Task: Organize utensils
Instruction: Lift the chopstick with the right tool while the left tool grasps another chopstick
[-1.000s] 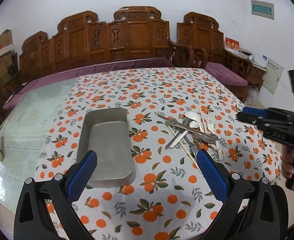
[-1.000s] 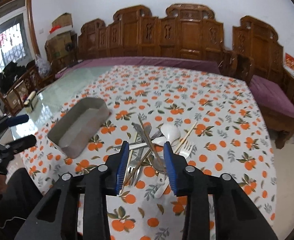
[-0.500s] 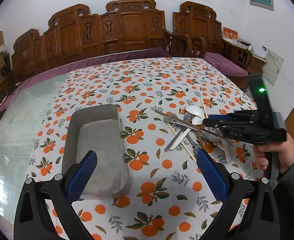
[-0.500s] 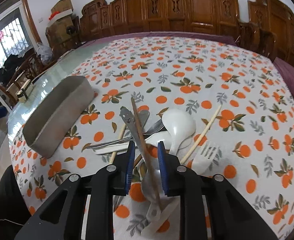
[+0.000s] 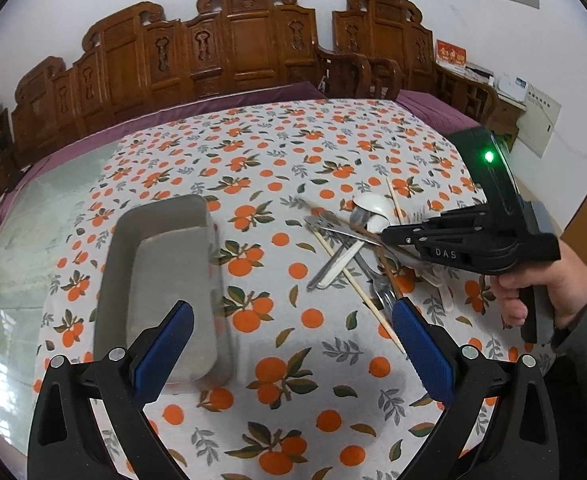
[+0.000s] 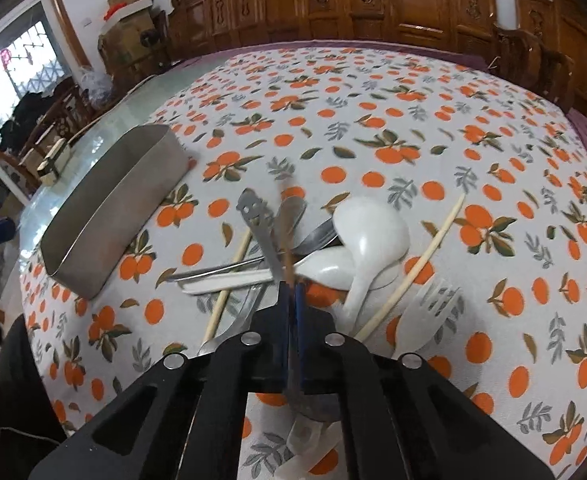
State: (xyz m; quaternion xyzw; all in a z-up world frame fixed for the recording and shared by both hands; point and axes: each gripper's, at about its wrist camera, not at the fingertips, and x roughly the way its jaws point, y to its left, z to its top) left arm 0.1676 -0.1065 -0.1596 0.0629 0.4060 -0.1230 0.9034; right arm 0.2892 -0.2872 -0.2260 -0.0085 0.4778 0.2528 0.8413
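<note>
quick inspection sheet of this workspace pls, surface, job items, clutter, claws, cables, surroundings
surface: table under an orange-print cloth, glass bare at its left.
job's things: empty metal tray; utensil pile beside it, with white spoons, chopsticks, plastic fork.
clutter: small box on the glass.
claws: left claw open, above the cloth; right claw has just closed on a dark brown chopstick.
cables: nothing seen.
surroundings: carved wooden benches, purple cushions.

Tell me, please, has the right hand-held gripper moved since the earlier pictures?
Yes. The right hand-held gripper has come in from the right edge and down onto the utensil pile, its jaws just closing on a brown chopstick.
</note>
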